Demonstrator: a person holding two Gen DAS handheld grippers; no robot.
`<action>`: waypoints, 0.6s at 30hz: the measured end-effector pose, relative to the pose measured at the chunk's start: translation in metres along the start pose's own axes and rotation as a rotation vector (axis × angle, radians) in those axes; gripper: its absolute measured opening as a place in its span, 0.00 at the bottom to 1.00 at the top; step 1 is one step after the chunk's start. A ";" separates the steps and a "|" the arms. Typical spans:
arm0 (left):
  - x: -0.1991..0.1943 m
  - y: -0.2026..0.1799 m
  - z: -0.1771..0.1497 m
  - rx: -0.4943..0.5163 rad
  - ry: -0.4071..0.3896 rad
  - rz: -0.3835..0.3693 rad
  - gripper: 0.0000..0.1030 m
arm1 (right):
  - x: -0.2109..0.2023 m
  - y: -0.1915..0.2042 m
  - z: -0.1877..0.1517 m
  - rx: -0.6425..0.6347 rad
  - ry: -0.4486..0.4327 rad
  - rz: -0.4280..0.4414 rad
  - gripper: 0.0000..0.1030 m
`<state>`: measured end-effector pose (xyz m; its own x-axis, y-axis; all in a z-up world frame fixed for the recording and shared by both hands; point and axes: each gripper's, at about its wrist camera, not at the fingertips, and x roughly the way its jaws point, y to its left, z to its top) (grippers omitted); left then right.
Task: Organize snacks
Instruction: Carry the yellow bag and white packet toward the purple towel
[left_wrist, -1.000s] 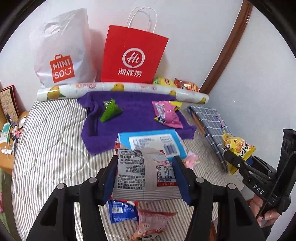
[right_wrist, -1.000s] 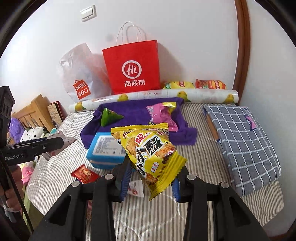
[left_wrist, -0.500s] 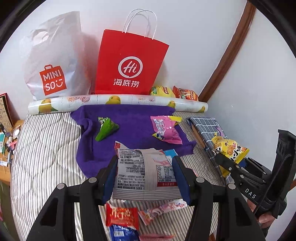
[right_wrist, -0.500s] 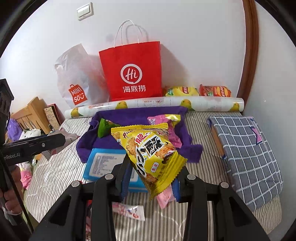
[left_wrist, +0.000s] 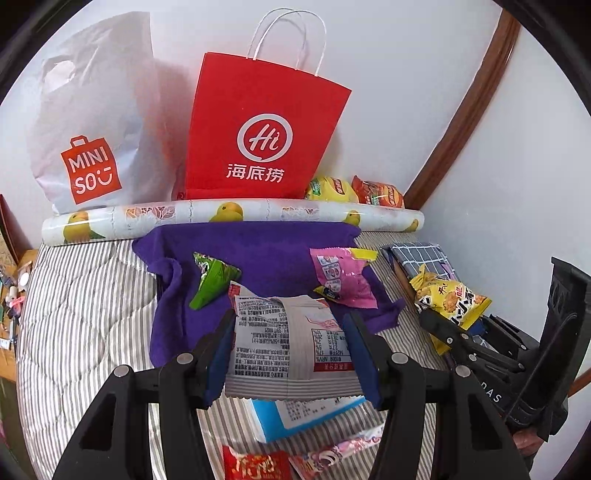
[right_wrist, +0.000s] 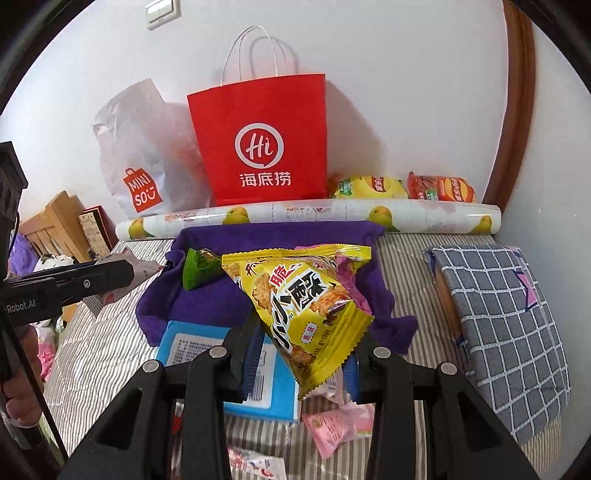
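Note:
My left gripper (left_wrist: 291, 350) is shut on a grey-white snack packet (left_wrist: 284, 343) and holds it above the bed, over the near edge of a purple towel (left_wrist: 266, 254). My right gripper (right_wrist: 299, 354) is shut on a yellow snack packet (right_wrist: 306, 306), also in the left wrist view (left_wrist: 448, 299). On the towel lie a green packet (left_wrist: 212, 280) and a pink packet (left_wrist: 341, 277). A red paper bag (left_wrist: 258, 136) and a white MINISO bag (left_wrist: 92, 122) stand against the wall. A blue box (right_wrist: 221, 354) lies below the grippers.
A rolled fruit-print mat (left_wrist: 229, 218) lies behind the towel, with a yellow chip bag (right_wrist: 369, 186) and a red one (right_wrist: 439, 188) behind it. A checked grey bundle (right_wrist: 502, 321) lies right. Small red and pink packets (left_wrist: 255, 465) lie on the striped bedding (left_wrist: 81, 325).
Both grippers have moved forward toward the towel and bags with their packets still held. The bags look larger and the blue box has slid under the grippers.

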<state>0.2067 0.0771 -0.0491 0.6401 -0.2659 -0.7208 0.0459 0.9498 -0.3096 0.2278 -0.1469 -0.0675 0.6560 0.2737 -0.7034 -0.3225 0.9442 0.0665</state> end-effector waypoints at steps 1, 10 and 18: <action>0.002 0.001 0.001 -0.001 0.001 0.000 0.54 | 0.003 0.000 0.001 0.000 0.002 0.000 0.36; 0.017 0.014 0.013 -0.013 0.003 0.005 0.54 | 0.025 0.007 0.015 -0.007 0.009 0.004 0.36; 0.031 0.024 0.018 -0.022 0.012 0.012 0.54 | 0.043 0.011 0.022 -0.012 0.017 0.013 0.36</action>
<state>0.2418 0.0946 -0.0678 0.6315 -0.2566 -0.7317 0.0211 0.9490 -0.3147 0.2676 -0.1202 -0.0812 0.6400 0.2828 -0.7144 -0.3392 0.9383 0.0675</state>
